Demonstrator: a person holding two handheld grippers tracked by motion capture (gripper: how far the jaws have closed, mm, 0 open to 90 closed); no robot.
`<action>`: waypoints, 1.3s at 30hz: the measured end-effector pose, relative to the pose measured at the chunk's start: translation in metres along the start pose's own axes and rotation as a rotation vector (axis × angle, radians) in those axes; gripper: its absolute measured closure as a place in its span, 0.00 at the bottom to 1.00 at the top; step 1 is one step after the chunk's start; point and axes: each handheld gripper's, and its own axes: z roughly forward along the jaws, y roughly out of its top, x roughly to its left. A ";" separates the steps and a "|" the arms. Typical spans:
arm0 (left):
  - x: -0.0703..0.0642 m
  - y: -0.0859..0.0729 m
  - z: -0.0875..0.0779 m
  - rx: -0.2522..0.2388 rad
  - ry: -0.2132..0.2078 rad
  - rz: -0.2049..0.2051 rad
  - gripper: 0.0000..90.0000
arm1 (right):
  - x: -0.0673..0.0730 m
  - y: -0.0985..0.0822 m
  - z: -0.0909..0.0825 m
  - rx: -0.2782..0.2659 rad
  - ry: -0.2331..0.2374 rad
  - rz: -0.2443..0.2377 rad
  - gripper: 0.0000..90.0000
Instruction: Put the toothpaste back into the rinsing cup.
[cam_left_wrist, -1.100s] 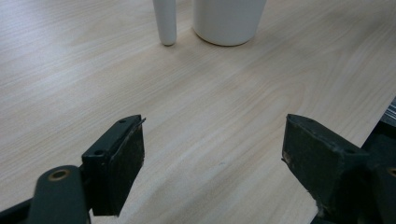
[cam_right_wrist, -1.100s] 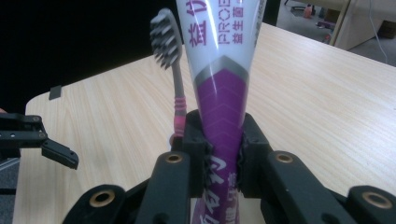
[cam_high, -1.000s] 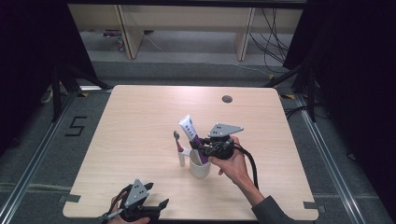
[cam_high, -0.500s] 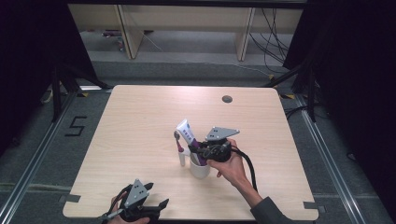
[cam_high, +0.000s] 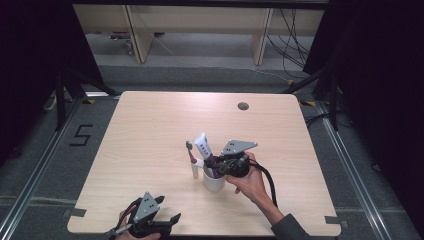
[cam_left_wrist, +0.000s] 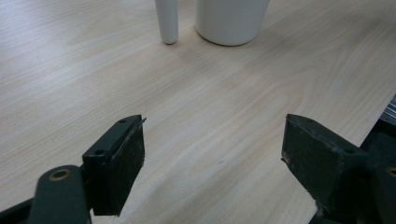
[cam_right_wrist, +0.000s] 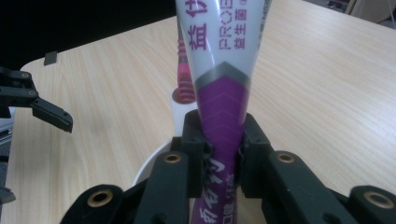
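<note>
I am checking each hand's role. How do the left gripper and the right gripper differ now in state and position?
The right gripper has its jaws shut on the toothpaste tube, while the left gripper has its jaws open with nothing between them. The right gripper is over the white cup at mid-table; the left gripper is low at the near edge of the table. Both are hand-held, with black jaws.

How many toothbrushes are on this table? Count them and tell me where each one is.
1. The toothbrush stands upright on the table just left of the white cup, beside the toothpaste tube that the right gripper holds over the cup. Anything inside the cup stays hidden.
</note>
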 end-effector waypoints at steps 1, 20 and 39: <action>0.000 0.000 0.000 0.000 0.000 0.002 0.23 | 0.000 -0.001 0.000 0.005 -0.005 -0.005 0.85; 0.000 0.000 0.001 0.007 0.000 0.009 0.23 | 0.001 -0.011 -0.001 0.031 0.003 -0.004 0.77; -0.001 0.000 0.001 -0.006 -0.005 -0.003 0.24 | -0.001 -0.007 -0.012 -0.018 -0.008 0.013 0.60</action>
